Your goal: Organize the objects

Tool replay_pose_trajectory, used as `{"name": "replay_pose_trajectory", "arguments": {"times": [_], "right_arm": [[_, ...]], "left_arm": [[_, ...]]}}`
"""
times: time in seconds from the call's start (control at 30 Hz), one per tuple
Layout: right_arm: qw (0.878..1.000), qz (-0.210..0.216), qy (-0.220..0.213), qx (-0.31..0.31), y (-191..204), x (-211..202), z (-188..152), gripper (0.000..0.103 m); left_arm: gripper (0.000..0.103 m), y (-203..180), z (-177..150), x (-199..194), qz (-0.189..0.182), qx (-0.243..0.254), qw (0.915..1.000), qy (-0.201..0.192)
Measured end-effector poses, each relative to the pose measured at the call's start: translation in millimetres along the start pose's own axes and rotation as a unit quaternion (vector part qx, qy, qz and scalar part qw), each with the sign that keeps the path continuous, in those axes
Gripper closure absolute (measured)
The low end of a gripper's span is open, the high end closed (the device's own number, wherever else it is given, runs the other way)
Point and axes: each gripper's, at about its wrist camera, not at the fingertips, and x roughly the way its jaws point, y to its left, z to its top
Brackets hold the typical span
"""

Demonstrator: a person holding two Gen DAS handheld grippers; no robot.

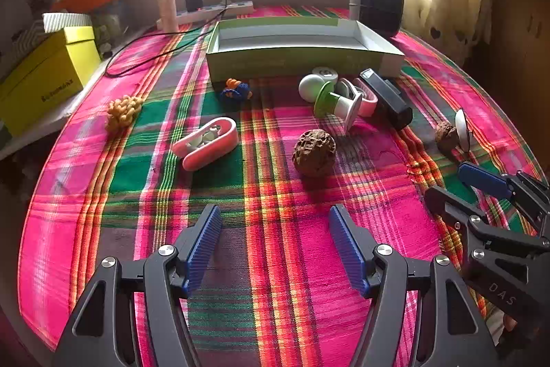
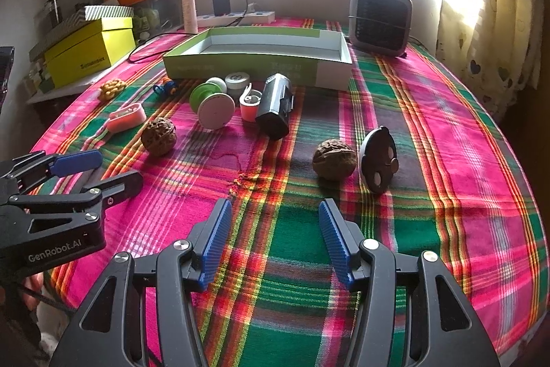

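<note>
Small objects lie on a plaid cloth before an empty green-and-white box. They are a brown walnut, a second walnut beside a dark round remote, a pink case, a green-and-white spool, a black battery pack, a yellow knot and a blue toy. My left gripper is open and empty above the cloth. My right gripper is open and empty, short of the second walnut.
A small grey fan stands at the back right. A power strip with a charger and a tall tube lie behind the box. Yellow and orange boxes sit on a shelf at the left. A curtain hangs at the right.
</note>
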Motion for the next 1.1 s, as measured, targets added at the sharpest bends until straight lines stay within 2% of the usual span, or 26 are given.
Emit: {"name": "replay_pose_trajectory", "arguments": {"times": [0.23, 0.4, 0.57, 0.7, 1.1], "right_arm": [[1.000, 0.003, 0.001, 0.000, -1, -1, -1, 0.049], [1.000, 0.017, -0.005, 0.021, -12, -5, 1, 0.049], [0.999, -0.002, -0.026, 0.027, -24, -12, 7, 0.049], [0.999, -0.016, -0.023, 0.030, -34, -6, 15, 0.049], [1.000, 0.012, -0.018, 0.018, -38, 2, 29, 0.049]], "left_arm": [[0.038, -1, 1, 1, 0.002, -0.001, 1.0000, 0.001], [0.038, 6, 2, -1, -0.013, -0.019, 0.9997, 0.005], [0.038, 18, 5, -5, -0.026, -0.032, 0.9991, -0.006], [0.038, 29, 10, -6, -0.009, -0.037, 0.9991, -0.020], [0.038, 59, 26, 11, 0.007, -0.058, 0.9981, -0.017]]}}
